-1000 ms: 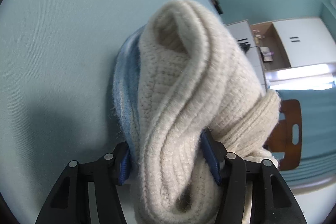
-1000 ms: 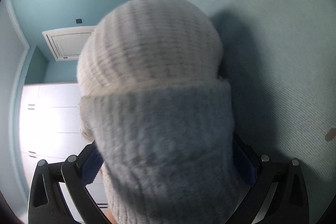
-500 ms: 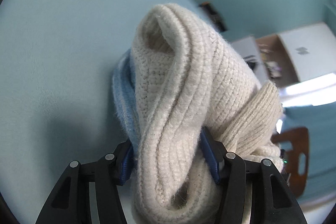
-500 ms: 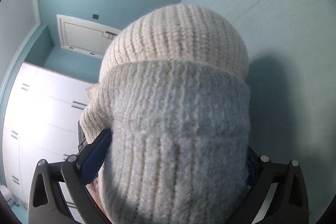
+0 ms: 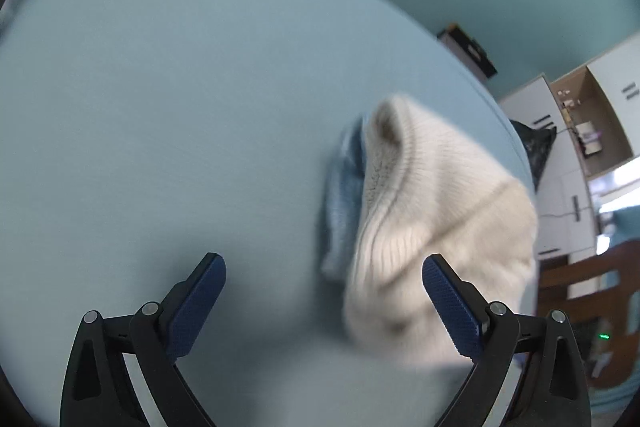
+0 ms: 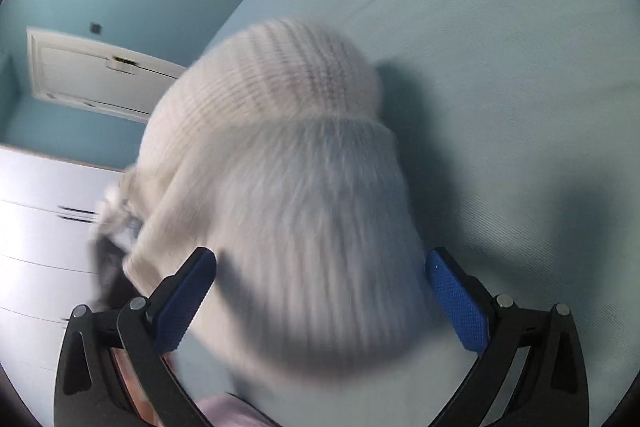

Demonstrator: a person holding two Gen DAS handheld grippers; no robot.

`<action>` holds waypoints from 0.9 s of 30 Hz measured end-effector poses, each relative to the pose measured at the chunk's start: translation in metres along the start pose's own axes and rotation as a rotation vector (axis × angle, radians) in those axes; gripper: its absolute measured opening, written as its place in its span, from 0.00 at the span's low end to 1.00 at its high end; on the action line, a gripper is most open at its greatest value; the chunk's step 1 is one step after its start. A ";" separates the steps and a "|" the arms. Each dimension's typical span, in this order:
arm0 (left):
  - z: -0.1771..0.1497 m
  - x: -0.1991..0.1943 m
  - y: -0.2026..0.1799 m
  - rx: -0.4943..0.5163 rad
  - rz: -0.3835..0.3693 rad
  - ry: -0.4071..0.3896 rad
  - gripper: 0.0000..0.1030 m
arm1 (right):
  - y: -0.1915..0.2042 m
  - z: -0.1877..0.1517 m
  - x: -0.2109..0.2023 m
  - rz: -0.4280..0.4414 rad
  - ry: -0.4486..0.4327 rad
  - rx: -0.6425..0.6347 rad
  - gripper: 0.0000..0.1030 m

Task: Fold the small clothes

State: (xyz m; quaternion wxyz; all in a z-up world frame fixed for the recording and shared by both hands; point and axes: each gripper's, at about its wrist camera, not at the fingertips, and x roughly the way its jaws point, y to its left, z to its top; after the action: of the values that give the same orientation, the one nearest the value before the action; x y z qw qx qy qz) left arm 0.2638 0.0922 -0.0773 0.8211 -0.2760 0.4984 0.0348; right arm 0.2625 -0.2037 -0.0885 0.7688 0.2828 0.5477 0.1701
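A cream knitted garment (image 5: 432, 227) with a blue part (image 5: 344, 187) at its left side lies folded in a bundle on the light blue bed surface (image 5: 160, 107). My left gripper (image 5: 324, 291) is open and empty, with the bundle to the right of its middle, behind the right finger. In the right wrist view the same cream bundle (image 6: 288, 187) fills the middle, blurred. My right gripper (image 6: 320, 287) is open, its blue pads (image 6: 456, 303) on either side of the bundle and apart from it.
White cabinets (image 5: 560, 155) and a wooden chair (image 5: 592, 291) stand past the bed's right edge. A white door (image 6: 88, 75) and white drawers (image 6: 36, 227) show beyond the bed in the right wrist view. A pinkish cloth (image 6: 224, 411) lies at the bottom edge.
Both grippers have opened and let go of the knitted garment. The left gripper has pulled back to the left, and the bundle now rests on the bed.
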 end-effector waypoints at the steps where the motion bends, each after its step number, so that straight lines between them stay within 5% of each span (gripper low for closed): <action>1: -0.008 -0.018 -0.003 0.021 0.017 -0.032 0.97 | 0.007 -0.010 -0.013 -0.020 -0.012 -0.025 0.99; 7: -0.050 -0.141 0.010 0.191 0.044 -0.243 0.97 | 0.066 -0.097 -0.095 -0.302 -0.201 -0.218 0.99; 12: -0.104 -0.215 -0.015 0.337 0.076 -0.369 0.99 | 0.069 -0.174 -0.166 -0.387 -0.414 -0.365 0.99; 20: -0.190 -0.229 -0.074 0.643 0.234 -0.509 1.00 | 0.113 -0.231 -0.156 -0.511 -0.601 -0.537 0.99; 27: -0.225 -0.261 -0.063 0.664 0.264 -0.487 1.00 | 0.132 -0.271 -0.156 -0.532 -0.649 -0.629 0.99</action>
State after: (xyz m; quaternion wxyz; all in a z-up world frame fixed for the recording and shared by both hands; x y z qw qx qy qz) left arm -0.0262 -0.0141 0.0885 0.9474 0.0858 0.3054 0.0415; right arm -0.0393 -0.1227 0.0447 0.9633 -0.0726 0.2568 0.0286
